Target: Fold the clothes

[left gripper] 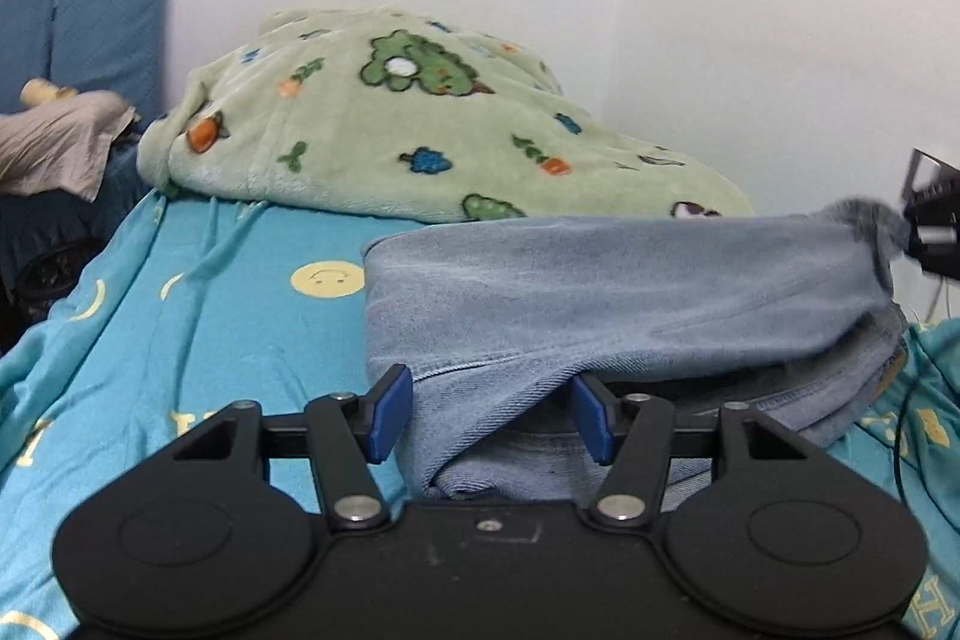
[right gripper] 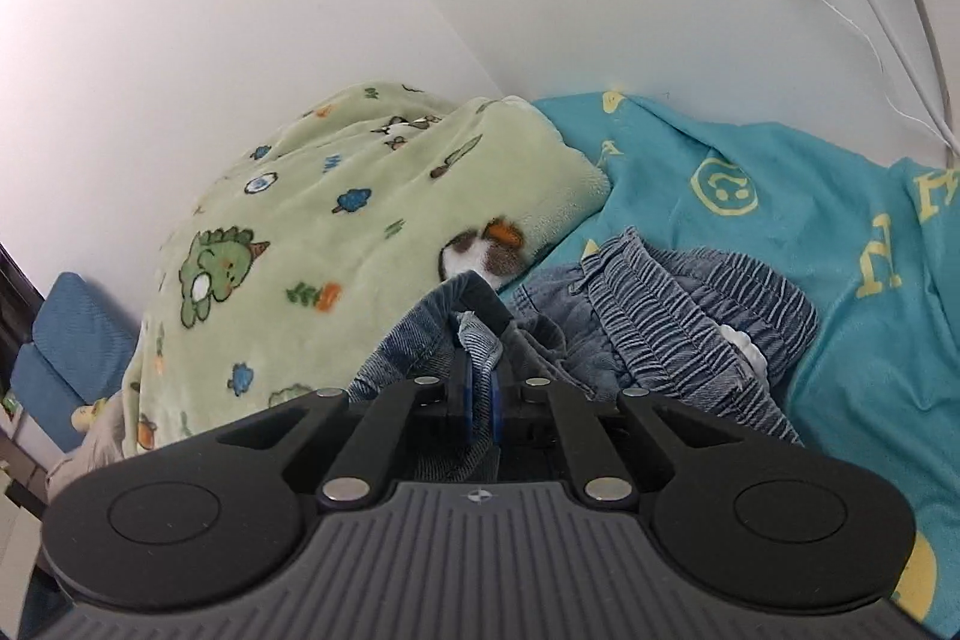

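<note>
Gripping denim jeans (right gripper: 672, 316) edge, my right gripper (right gripper: 477, 400) is clamped narrow. Left gripper (left gripper: 489, 415) spread wide; a denim fold lies between its fingers (left gripper: 390, 412), on the teal bedsheet (left gripper: 198, 316).

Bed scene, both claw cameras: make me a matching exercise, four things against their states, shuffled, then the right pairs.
Things:
1. left claw
2. right claw
3. green blanket
4. bedsheet

States:
A. heaped against the wall
B. shut on denim
C. turquoise, smiley faces
D. open, denim fold between its fingers

Pairs: 1-D, 2-B, 3-A, 4-C. The denim is the jeans.
</note>
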A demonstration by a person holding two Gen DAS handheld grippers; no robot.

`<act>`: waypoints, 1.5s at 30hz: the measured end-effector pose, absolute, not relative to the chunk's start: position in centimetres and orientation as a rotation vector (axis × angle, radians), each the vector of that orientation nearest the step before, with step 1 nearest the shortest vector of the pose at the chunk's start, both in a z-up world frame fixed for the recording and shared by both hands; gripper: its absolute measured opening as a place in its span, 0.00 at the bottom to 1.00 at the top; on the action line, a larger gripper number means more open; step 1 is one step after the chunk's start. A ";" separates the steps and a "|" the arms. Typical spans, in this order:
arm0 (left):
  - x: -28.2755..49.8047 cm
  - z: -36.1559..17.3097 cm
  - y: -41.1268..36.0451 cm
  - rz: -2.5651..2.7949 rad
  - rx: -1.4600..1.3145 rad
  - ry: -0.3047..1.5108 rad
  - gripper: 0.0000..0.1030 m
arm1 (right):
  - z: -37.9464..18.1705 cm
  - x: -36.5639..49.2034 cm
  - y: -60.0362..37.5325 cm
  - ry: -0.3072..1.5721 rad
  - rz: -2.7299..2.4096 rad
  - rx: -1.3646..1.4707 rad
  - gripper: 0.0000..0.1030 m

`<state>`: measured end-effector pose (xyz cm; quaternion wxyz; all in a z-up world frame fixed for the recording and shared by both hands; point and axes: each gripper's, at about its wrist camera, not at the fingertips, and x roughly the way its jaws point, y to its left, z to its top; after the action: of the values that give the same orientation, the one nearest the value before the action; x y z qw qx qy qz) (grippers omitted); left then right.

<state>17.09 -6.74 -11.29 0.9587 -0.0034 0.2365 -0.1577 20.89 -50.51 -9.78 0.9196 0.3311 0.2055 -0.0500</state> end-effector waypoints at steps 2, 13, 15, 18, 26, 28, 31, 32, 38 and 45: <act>16.8 -11.1 -7.0 -0.343 0.016 0.464 0.52 | -8.6 20.2 -50.4 0.388 -0.118 0.658 0.04; 15.4 -12.3 -9.9 -0.420 0.317 0.450 0.62 | -13.6 19.2 -52.3 0.576 -0.301 0.636 0.21; 14.9 -12.8 -10.4 -0.418 0.404 0.437 0.64 | -12.3 18.5 -51.5 0.555 -0.329 0.622 0.33; 14.9 -13.4 -10.7 -0.369 0.467 0.451 0.64 | -10.1 16.7 -49.0 0.502 -0.358 0.501 0.42; 18.1 -13.4 -7.1 -0.222 0.171 0.636 0.66 | -11.0 16.2 -35.4 0.523 0.252 -0.036 0.63; 18.7 -13.2 -5.8 -0.222 0.029 0.668 0.66 | -12.4 16.0 -31.4 0.522 0.405 -0.225 0.68; 19.4 -13.1 -4.5 -0.226 -0.112 0.712 0.66 | -15.2 15.7 -27.6 0.533 0.521 -0.447 0.70; 19.5 -13.1 -4.5 -0.227 -0.117 0.715 0.66 | -15.9 15.7 -26.7 0.532 0.525 -0.512 0.70; 18.7 -12.4 -5.4 -0.236 -0.072 0.665 0.66 | -16.3 18.1 -27.2 0.550 0.434 -0.452 0.47; 15.9 -9.8 -6.4 -0.315 0.035 0.489 0.66 | -13.5 18.6 -27.6 0.489 0.389 -0.234 0.13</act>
<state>15.85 -6.42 -9.78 0.9579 0.0172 0.2410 -0.1551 18.57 -27.56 -13.48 0.9450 -0.1146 0.2398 0.1907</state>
